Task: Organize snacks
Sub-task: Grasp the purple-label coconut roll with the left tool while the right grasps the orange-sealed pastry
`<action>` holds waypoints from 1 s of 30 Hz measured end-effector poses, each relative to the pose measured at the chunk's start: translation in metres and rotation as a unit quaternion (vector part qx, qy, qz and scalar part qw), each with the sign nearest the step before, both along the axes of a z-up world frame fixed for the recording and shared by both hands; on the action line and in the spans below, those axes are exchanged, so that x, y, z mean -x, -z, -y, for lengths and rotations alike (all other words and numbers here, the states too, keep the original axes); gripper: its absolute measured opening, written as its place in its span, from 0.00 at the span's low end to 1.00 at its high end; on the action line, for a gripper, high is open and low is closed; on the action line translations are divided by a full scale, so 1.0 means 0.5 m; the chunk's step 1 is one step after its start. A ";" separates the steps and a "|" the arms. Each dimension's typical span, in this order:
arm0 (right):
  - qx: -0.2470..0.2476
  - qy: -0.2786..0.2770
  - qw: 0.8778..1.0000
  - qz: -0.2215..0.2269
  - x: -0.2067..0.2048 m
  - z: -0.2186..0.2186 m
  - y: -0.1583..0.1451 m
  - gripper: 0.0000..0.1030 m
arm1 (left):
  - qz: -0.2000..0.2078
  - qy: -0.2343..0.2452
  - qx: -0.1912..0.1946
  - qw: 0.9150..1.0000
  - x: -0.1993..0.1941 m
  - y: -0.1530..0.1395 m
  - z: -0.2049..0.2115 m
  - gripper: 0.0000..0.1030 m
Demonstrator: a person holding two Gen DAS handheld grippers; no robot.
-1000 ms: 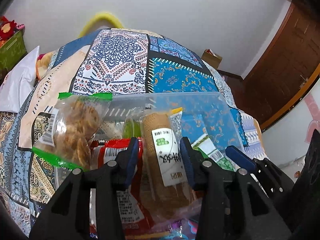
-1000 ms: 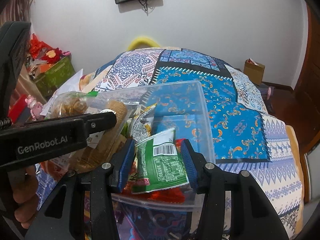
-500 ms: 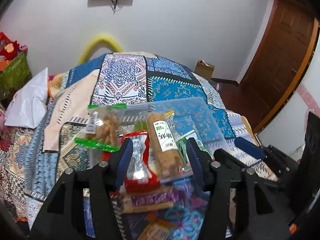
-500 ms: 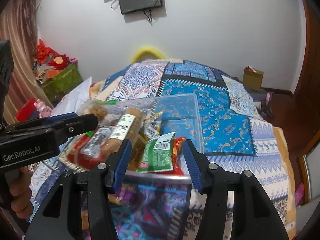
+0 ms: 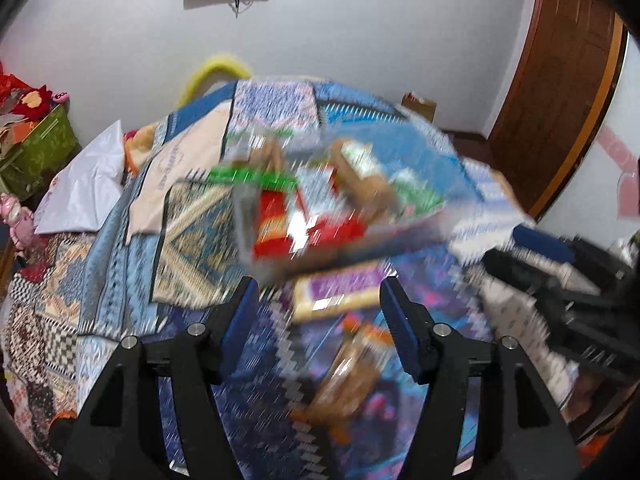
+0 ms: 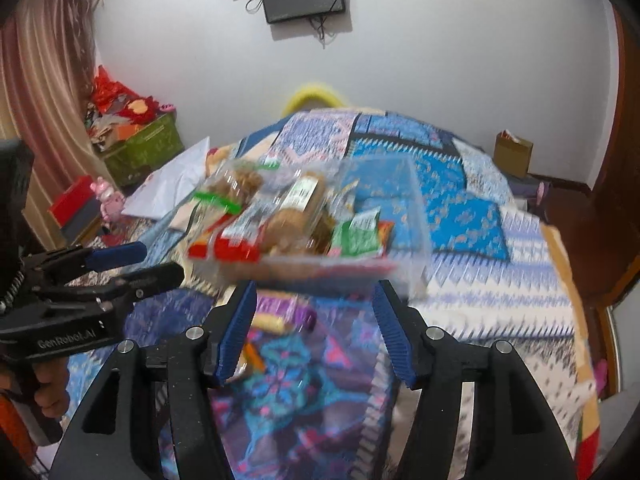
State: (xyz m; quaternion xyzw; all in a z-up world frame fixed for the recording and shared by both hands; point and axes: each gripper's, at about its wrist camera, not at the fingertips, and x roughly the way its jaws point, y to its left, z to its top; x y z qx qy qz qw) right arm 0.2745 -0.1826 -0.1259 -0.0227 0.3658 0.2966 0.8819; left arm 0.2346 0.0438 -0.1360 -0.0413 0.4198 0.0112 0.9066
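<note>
A clear plastic bin (image 6: 412, 216) sits on the patterned bedspread, filled with snack packets: a red packet (image 6: 228, 244), a brown biscuit roll (image 6: 296, 212), a green packet (image 6: 358, 236) and a bag with green bands (image 6: 232, 188). It shows blurred in the left wrist view (image 5: 248, 216). My left gripper (image 5: 320, 304) is open and empty, pulled back from the bin. My right gripper (image 6: 314, 304) is open and empty, just short of the bin's near edge. A purple packet (image 5: 340, 284) and an orange-brown packet (image 5: 352, 364) lie loose on the bed.
The patchwork bedspread (image 6: 480, 208) covers the whole bed. A white bag (image 5: 88, 192) lies at the left. A green crate (image 6: 140, 148) and a cardboard box (image 6: 514, 154) stand on the floor beyond. A wooden door (image 5: 560, 80) is at the right.
Both grippers have opened, let go of the packets they held in the bin, and drawn back and up. The view is now motion-blurred and the loose packets have come into sight.
</note>
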 end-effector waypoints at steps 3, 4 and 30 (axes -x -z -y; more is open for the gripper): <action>0.007 -0.007 1.000 -0.014 0.022 -0.009 0.024 0.55 | -0.023 -0.006 -0.015 1.000 0.022 0.052 -0.021 0.61; 0.008 -0.009 1.000 -0.020 0.026 -0.012 0.032 0.55 | -0.035 -0.011 -0.019 0.999 0.025 0.072 -0.030 0.61; 0.054 -0.057 0.992 -0.101 0.057 -0.122 0.150 0.56 | -0.074 0.019 0.027 0.997 0.064 0.168 -0.041 0.61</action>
